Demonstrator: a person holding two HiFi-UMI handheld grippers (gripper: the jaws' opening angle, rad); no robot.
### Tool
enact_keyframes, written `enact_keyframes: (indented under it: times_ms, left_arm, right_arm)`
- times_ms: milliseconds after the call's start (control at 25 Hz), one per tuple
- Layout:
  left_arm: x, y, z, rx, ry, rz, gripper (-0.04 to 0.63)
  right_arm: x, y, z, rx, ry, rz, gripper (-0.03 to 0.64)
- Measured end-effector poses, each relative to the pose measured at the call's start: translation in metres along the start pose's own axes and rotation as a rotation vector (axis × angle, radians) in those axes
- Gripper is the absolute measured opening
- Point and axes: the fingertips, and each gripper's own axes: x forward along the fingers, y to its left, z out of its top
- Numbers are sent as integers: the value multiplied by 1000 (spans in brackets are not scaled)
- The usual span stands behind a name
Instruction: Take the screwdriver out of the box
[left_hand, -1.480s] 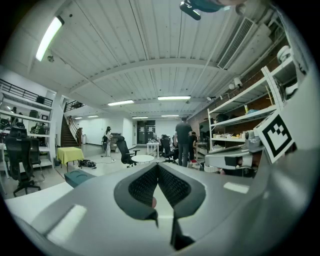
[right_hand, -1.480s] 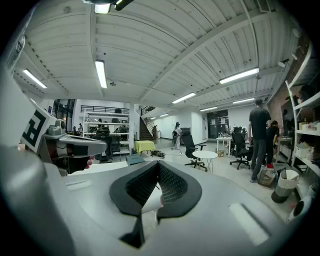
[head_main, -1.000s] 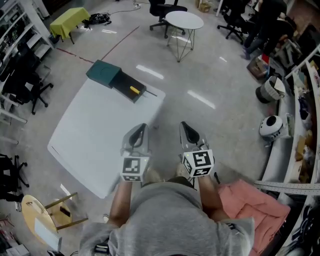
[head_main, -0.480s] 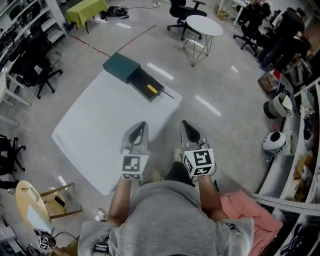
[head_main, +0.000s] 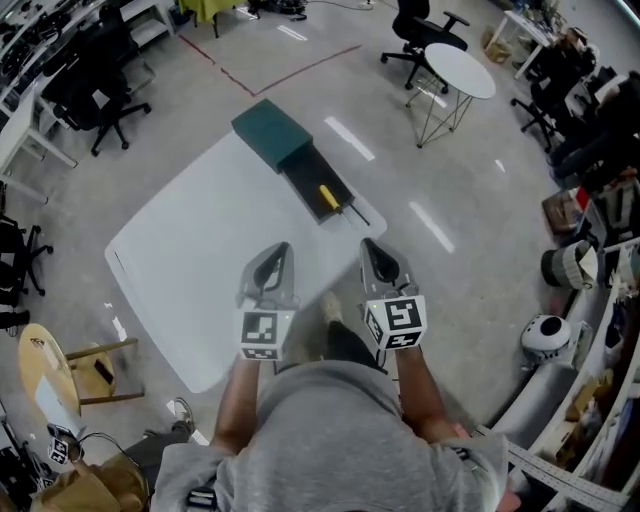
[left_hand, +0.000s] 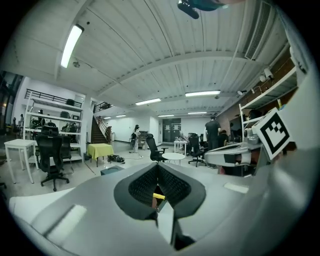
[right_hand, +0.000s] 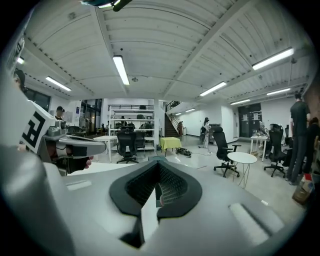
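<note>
Yellow-handled screwdriver (head_main: 328, 196), black box (head_main: 303, 168), green lid (head_main: 270, 133), white table (head_main: 190, 260).

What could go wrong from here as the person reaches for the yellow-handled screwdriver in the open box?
The dark green box and its black tray lie along the far edge of the white table, with the shaft of the yellow-handled screwdriver poking past the tray end; a nudge could knock it off. The left gripper and right gripper both have shut jaws; unless one opens first, it may push the screwdriver instead of gripping it.
</note>
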Motion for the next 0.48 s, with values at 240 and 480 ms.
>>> enact_keyframes:
  times_ms: [240, 480]
  left_arm:
    - [40, 22, -14, -33, 52, 85, 12]
    - [74, 37, -38, -82, 109, 156, 11]
  right_arm:
    - [59, -22, -3, -11, 59, 95, 3]
    - [110, -34, -26, -16, 161, 188, 3]
